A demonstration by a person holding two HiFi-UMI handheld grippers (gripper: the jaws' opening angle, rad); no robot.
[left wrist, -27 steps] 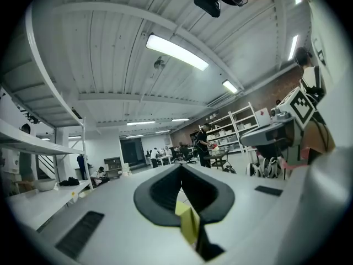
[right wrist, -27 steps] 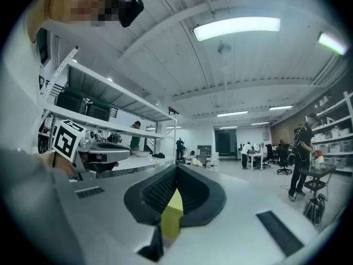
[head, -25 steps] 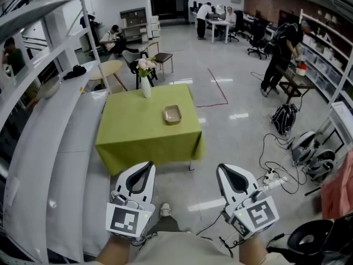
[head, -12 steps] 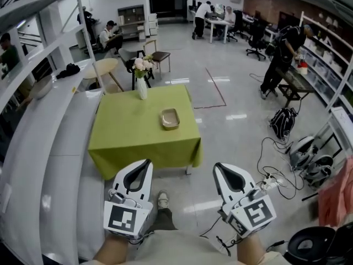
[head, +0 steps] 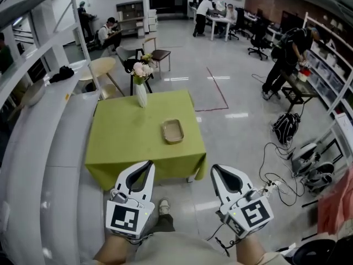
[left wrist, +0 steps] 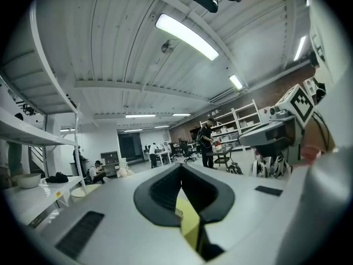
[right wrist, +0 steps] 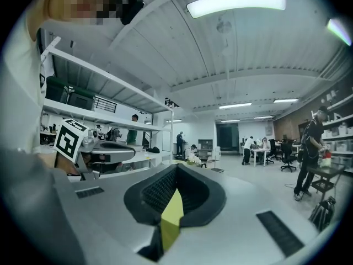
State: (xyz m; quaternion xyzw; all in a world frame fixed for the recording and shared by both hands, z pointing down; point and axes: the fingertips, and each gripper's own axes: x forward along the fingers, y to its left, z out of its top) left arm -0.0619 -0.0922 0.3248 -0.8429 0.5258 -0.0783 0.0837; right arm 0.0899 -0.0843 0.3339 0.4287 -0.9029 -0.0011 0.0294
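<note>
Pink flowers (head: 142, 69) beyond left gripper (head: 147, 165), head view only

Two matching tools up front: the white plastic left gripper (head: 145, 169) and the white plastic right gripper (head: 218, 171), each a smooth teardrop shell with a black inset at the jaw end. Up close, black ribbed rubber pads (right wrist: 163, 191) line the jaws, and there's a dark rectangular slot (right wrist: 279, 232) set in the pale grey casing. The left one carries a white marker cube (head: 126, 218) printed with black squares, and the right marker cube (head: 252, 214) matches it. Small metal fittings sit just ahead of both. Nearest of all is a pale beige top (head: 165, 254), or so this cropped edge suggests.
</note>
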